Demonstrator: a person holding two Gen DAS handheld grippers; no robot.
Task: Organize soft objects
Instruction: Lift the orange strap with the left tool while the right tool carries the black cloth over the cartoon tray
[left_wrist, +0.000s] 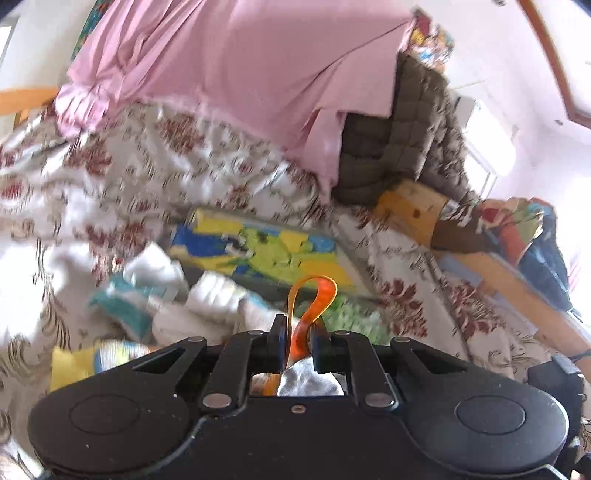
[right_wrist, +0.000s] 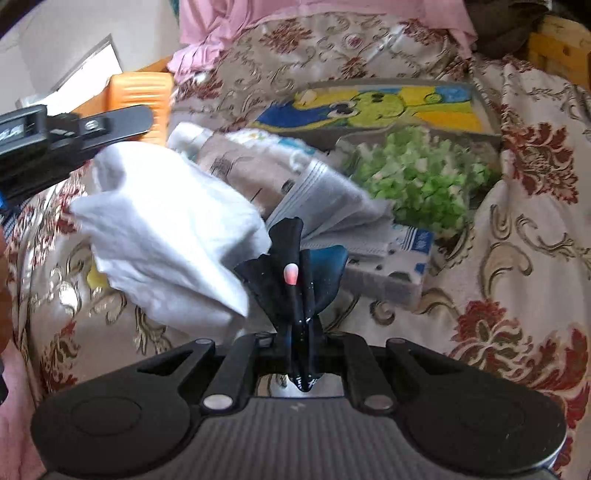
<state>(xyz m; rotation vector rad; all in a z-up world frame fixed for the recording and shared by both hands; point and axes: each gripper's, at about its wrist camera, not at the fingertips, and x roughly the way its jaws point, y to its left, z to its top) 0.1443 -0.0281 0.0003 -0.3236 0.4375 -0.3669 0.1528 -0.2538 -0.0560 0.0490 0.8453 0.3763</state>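
Floral bedspread (left_wrist: 110, 177), left wrist view: bare cloth is seen left and right of the folded cloths; a wooden bed edge (left_wrist: 517, 284) bounds it at right.
Left gripper (left_wrist: 298, 332): jaws are pinched on an orange ribbon loop (left_wrist: 314, 295) above white cloth.
Right wrist view, right gripper (right_wrist: 301, 321): clamped on a black fabric piece (right_wrist: 288, 266).
White cloth (right_wrist: 166, 229): held up by the left gripper (right_wrist: 110, 122), just beside the black piece.
Cartoon-print towel (right_wrist: 369, 107): laid flat behind a green textured cloth (right_wrist: 424, 177).
Containers: none can be told.
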